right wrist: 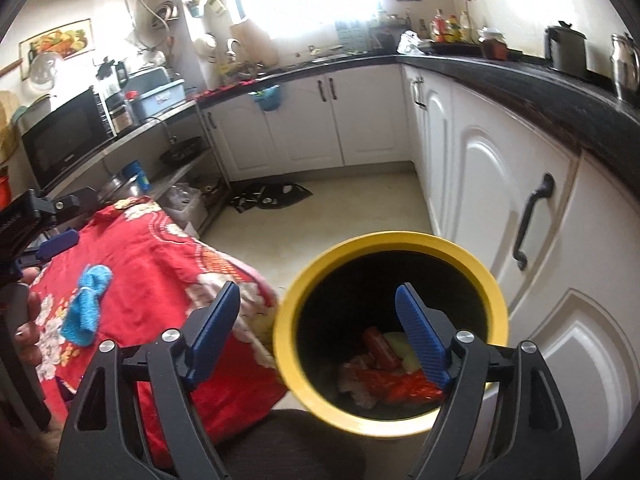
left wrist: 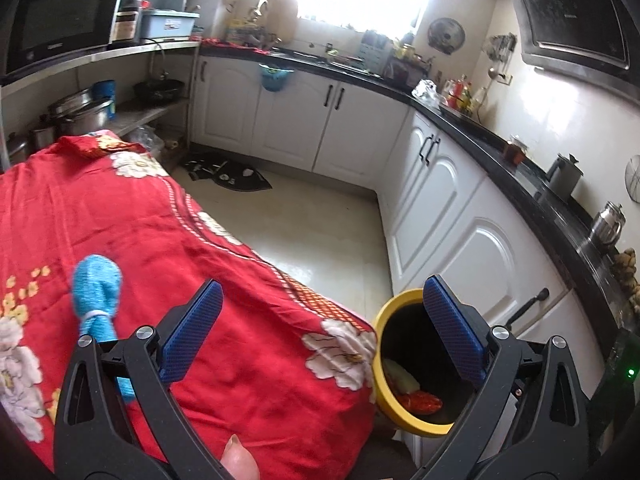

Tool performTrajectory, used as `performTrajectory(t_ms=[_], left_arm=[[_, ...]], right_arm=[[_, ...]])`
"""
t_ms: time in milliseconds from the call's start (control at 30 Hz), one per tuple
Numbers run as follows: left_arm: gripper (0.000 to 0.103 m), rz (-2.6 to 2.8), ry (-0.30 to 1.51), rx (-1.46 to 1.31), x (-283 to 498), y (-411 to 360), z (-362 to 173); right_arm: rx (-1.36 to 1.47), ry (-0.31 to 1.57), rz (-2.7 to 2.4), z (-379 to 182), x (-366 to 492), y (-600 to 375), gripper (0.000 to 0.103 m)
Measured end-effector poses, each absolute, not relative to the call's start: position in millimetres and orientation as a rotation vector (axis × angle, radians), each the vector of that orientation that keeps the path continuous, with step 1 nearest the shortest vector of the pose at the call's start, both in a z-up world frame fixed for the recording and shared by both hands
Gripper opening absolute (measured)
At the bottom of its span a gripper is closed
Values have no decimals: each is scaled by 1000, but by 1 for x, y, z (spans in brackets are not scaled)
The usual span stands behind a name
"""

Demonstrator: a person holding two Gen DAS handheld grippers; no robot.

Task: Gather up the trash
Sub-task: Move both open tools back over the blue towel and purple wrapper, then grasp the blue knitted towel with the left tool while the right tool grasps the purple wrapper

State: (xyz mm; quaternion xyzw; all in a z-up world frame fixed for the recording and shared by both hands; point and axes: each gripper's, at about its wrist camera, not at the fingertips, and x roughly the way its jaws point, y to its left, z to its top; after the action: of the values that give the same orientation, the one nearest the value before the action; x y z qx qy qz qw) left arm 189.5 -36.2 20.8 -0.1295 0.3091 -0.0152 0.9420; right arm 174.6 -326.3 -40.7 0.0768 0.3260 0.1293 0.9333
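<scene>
The left gripper (left wrist: 320,328) is spread to its full width; nothing lies between its blue pads (left wrist: 192,332). It hangs above the near right edge of a table draped in a red floral cloth (left wrist: 160,240). The right gripper (right wrist: 320,334) is also open, somewhat less wide, with nothing between its pads; it hangs over the mouth of the yellow-rimmed trash bin (right wrist: 496,300).

The bin stands on the floor just beside the table's near right corner, with the white base cabinets (right wrist: 480,160) close on its right. Its dark interior holds the collected trash (right wrist: 384,376): red wrappers, a red cylindrical item, a pale green piece.

One blue cloth bundle (left wrist: 96,296), tied at the neck with a white band, lies on the red cloth, left of the left gripper and well in from the table edge.

The cloth's right edge drops to a pale floor (left wrist: 312,216). An open lane of floor runs between that edge and the cabinets toward the far corner. A dark mat (left wrist: 228,176) lies at the far end of the lane, near the far cabinets. A black countertop (left wrist: 520,168) overhangs the cabinets along the right side. A metal shelf unit with a microwave (left wrist: 60,20) stands at the far left, beyond the table.
</scene>
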Motion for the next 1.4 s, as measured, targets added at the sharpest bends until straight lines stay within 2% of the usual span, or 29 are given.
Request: performTrajectory(t_ms=[733,1267,1400], left_arm=[[92,139,609,-312,155,62,22],[92,216,666,-355,144,113,-7],[92,217,689,-359,143,119,-17]], right_arm=[[84,700,531,-28,143,-229,78],[-44,815,752,-52,111,-135,78],[-68,871,783,-63,110,-112,75]])
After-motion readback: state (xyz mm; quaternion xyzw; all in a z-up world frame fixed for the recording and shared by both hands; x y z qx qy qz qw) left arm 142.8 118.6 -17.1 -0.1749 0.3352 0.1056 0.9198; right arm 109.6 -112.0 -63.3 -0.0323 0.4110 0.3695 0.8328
